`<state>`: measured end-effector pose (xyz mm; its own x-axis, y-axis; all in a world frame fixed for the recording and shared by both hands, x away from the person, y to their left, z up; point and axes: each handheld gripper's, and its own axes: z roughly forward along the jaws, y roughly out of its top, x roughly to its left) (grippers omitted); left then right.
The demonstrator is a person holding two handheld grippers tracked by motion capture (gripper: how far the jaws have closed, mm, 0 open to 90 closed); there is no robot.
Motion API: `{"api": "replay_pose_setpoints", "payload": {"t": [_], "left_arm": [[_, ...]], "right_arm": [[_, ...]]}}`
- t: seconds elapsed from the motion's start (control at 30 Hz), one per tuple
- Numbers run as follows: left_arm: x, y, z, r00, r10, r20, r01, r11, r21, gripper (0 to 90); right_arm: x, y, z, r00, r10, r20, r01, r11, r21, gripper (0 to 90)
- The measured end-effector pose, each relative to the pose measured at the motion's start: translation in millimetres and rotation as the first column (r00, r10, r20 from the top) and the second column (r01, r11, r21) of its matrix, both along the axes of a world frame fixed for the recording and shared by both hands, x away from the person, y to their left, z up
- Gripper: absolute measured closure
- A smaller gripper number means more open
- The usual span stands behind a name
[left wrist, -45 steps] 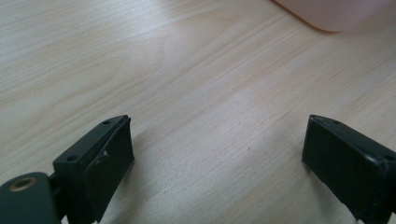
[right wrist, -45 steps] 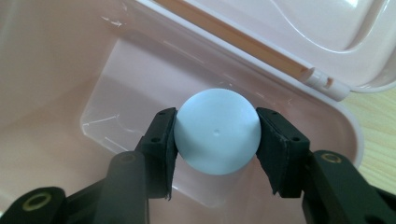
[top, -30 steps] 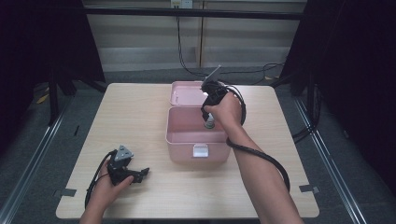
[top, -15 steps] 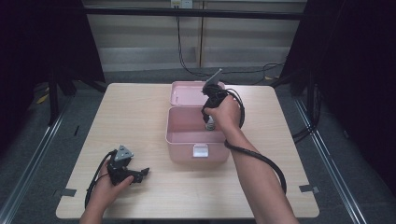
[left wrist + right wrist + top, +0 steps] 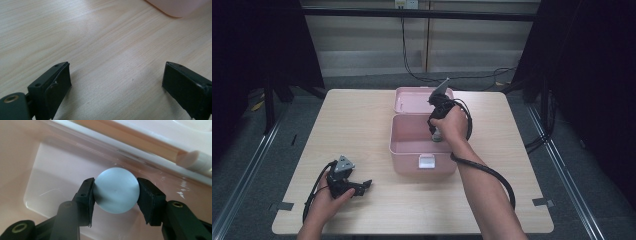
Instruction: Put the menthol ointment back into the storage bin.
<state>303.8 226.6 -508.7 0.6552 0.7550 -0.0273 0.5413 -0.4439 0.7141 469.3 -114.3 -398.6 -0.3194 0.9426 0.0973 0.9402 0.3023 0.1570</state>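
A pale blue ball (image 5: pixel 116 190) is pinched between the jaws of my right gripper (image 5: pixel 115 191), which points down into the open pink box (image 5: pixel 406 131). In the high view the right gripper (image 5: pixel 436 134) hangs over the box's right side, and the ball (image 5: pixel 438 135) shows as a small pale spot under the hand. My left gripper (image 5: pixel 362 187) rests on the table near its front left, open, with bare wood between its fingers (image 5: pixel 53 86). A corner of the pink box (image 5: pixel 175 7) sits ahead of it.
The box's lid (image 5: pixel 412 100) lies folded back flat behind it. A white latch (image 5: pixel 427 161) marks the box's front wall. The wooden table (image 5: pixel 352 125) stands on a grey floor, with dark curtains at both sides. Cables trail from both grippers.
The right gripper has sunk a little lower into the box with the ball. The left gripper has stayed where it was.
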Motion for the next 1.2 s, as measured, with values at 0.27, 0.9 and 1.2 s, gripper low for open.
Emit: {"api": "replay_pose_setpoints", "payload": {"t": [0.27,0.9,1.2], "left_arm": [[-0.1,-0.4,0.0,1.0,-0.002,0.001,0.002,1.0,0.005,7.7],[-0.2,-0.5,-0.1,1.0,-0.001,-0.002,0.001,1.0,0.0,7.7],[-0.1,-0.5,0.0,1.0,-0.003,0.001,0.003,1.0,0.006,7.6]], "right_arm": [[0.1,-2.3,-5.3,1.0,-0.008,-0.001,0.008,1.0,0.004,50.5],[0.1,-4.4,-19.0,0.9998,-0.02,0.002,0.02,0.9998,0.0,50.3],[0.3,-5.6,-20.3,0.9997,-0.018,0.014,0.018,0.9998,-0.004,50.3]]}}
